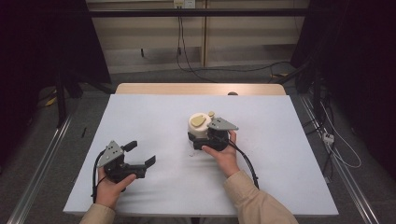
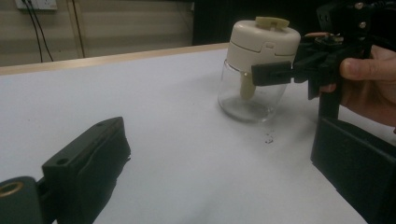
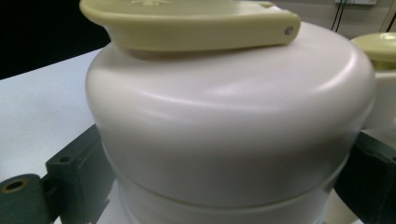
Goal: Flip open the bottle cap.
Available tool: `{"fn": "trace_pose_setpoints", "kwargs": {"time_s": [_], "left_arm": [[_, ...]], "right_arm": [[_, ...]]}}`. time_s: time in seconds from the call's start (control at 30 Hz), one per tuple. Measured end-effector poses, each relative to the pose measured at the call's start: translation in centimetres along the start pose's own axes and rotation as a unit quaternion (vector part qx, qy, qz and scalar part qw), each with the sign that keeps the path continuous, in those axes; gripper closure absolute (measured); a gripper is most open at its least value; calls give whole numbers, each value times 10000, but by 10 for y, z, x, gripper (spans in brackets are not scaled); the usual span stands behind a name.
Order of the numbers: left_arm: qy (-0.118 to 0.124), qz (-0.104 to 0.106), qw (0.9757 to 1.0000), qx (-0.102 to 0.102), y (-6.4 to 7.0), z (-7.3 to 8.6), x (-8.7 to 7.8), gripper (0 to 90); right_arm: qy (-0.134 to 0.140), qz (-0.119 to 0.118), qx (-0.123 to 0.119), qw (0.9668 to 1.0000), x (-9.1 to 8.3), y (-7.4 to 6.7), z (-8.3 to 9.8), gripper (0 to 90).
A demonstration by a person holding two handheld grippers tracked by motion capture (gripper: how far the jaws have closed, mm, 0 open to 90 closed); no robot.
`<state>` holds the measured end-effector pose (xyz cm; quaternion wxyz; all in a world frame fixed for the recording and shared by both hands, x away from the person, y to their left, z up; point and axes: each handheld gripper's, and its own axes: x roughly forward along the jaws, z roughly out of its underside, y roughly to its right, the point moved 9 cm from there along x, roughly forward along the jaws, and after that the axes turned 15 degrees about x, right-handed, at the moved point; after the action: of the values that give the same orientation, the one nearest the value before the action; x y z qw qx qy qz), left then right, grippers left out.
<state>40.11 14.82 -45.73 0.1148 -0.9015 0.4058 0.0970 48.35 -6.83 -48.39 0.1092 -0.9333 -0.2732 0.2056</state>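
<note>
A clear glass jar with a cream plastic lid and yellow flip tab is standing mid-table on the white table cover, looking empty inside. The right gripper is pinching it around the lid. The left gripper is resting near the front edge, jaws spread.

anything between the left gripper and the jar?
Nothing: bare white table cover between left gripper and jar, per high and left gripper views.

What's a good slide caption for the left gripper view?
Right gripper closes its fingers around a cream-lidded glass jar on the white table.
</note>
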Motion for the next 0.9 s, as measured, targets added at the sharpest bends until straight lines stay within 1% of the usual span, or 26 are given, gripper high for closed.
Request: {"fn": "trace_pose_setpoints", "kwargs": {"time_s": [0.03,0.1,0.17,0.23,0.27,0.33,0.43,0.47,0.57,0.7,0.77,0.83,0.9], "left_arm": [[20,0,10000,-34,0,-1,1,37],[35,20,10000,-29,0,-3,3,41],[33,30,10000,-66,0,-5,4,44],[50,13,9999,-133,0,-8,7,50],[44,26,9999,-114,0,-9,8,51],[64,40,9998,-168,0,-11,11,54],[49,71,9998,-197,1,-15,15,55],[52,107,9998,-183,2,-17,16,57],[67,115,9997,-208,3,-21,20,63],[22,144,9996,-236,5,-23,25,65],[17,185,9996,-234,7,-25,28,65],[-8,209,9996,-203,8,-25,29,65],[-15,254,9994,-219,9,-26,31,65]], "right_arm": [[-1,0,-2,10000,0,0,0,49],[-6,-5,-7,10000,0,0,0,50],[-12,-3,-5,10000,0,0,0,50],[-14,-6,-7,10000,0,0,0,50],[-14,-10,2,10000,0,0,0,49],[-18,-12,2,10000,0,0,0,50],[-19,-15,-3,10000,0,0,0,50],[-20,-14,2,10000,0,0,0,50],[-21,-15,-1,10000,0,0,0,49],[-22,-13,-2,10000,0,0,0,49],[-25,-30,46,10000,1,0,0,49],[-30,-30,58,10000,1,1,0,49],[-26,-21,60,10000,1,0,0,49]]}}
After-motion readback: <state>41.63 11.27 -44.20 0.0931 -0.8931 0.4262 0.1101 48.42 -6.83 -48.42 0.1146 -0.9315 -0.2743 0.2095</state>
